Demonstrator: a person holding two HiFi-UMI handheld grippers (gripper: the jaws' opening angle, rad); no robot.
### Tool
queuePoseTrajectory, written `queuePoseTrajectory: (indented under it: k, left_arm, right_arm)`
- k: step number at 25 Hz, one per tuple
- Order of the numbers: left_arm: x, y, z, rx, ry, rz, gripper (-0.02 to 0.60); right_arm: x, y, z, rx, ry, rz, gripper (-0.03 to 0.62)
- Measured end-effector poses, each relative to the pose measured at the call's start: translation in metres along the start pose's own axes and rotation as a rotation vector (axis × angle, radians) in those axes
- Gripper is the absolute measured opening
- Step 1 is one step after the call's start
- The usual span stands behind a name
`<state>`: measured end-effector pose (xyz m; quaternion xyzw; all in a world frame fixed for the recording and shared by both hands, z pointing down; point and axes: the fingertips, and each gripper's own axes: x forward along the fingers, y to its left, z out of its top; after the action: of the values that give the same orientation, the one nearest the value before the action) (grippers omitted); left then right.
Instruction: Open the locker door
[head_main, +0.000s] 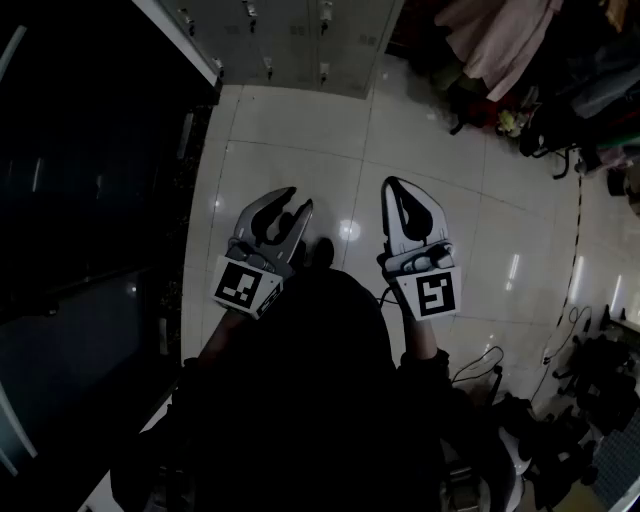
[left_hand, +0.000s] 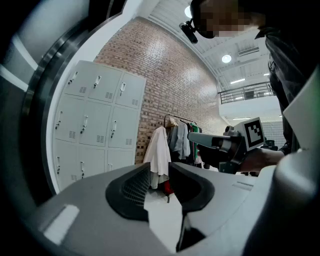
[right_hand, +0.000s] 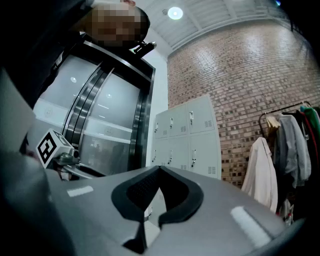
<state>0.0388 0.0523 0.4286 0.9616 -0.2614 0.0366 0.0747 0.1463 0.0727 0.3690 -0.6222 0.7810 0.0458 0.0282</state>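
Note:
The grey lockers (head_main: 290, 40) stand against the far wall, several floor tiles away from me, with all their doors closed. They also show in the left gripper view (left_hand: 95, 125) and the right gripper view (right_hand: 187, 140), each door with a small handle. My left gripper (head_main: 298, 200) is held out over the white floor, open by a small gap, and nothing lies between its jaws (left_hand: 159, 167). To its right, my right gripper (head_main: 392, 184) is shut and empty, its tips meeting (right_hand: 160, 167). Neither gripper touches the lockers.
A dark glass wall with a black frame (right_hand: 115, 125) runs along the left beside the lockers. A clothes rack with a white coat (left_hand: 159, 150) and other garments (head_main: 500, 50) stands right of them. Cables and dark gear (head_main: 580, 360) lie on the floor at right.

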Motion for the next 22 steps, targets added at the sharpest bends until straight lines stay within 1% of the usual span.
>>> queuePoseTrajectory:
  k: [3,7,11,13,18,20,22]
  left_arm:
    - [-0.006,0.008,-0.001,-0.014,0.003,0.020,0.129]
    - [-0.024,0.014,-0.012,0.017,0.039,0.010,0.129]
    - [-0.018,0.031,-0.012,0.005,0.039,0.068,0.129]
    - [-0.017,0.037,-0.011,-0.003,0.045,0.083,0.129]
    - [-0.017,0.054,-0.007,-0.026,0.045,0.106,0.129]
    - [-0.019,0.062,-0.007,-0.033,0.041,0.115,0.129]
    - [-0.020,0.069,-0.010,-0.035,0.047,0.123,0.129]
  right_arm:
    - [0.016,-0.002,0.003,0.011,-0.015,-0.011,0.002]
    - [0.017,0.007,-0.009,0.098,-0.005,-0.058,0.001]
    - [0.047,-0.001,-0.011,0.105,0.011,-0.018,0.000]
    - [0.060,-0.003,-0.014,0.093,0.024,0.003,0.001]
    - [0.101,-0.020,-0.026,0.024,0.051,0.040,0.000]
    - [0.129,-0.035,-0.028,-0.016,0.058,0.045,0.000]
    - [0.162,-0.062,-0.031,-0.056,0.058,0.020,0.000]
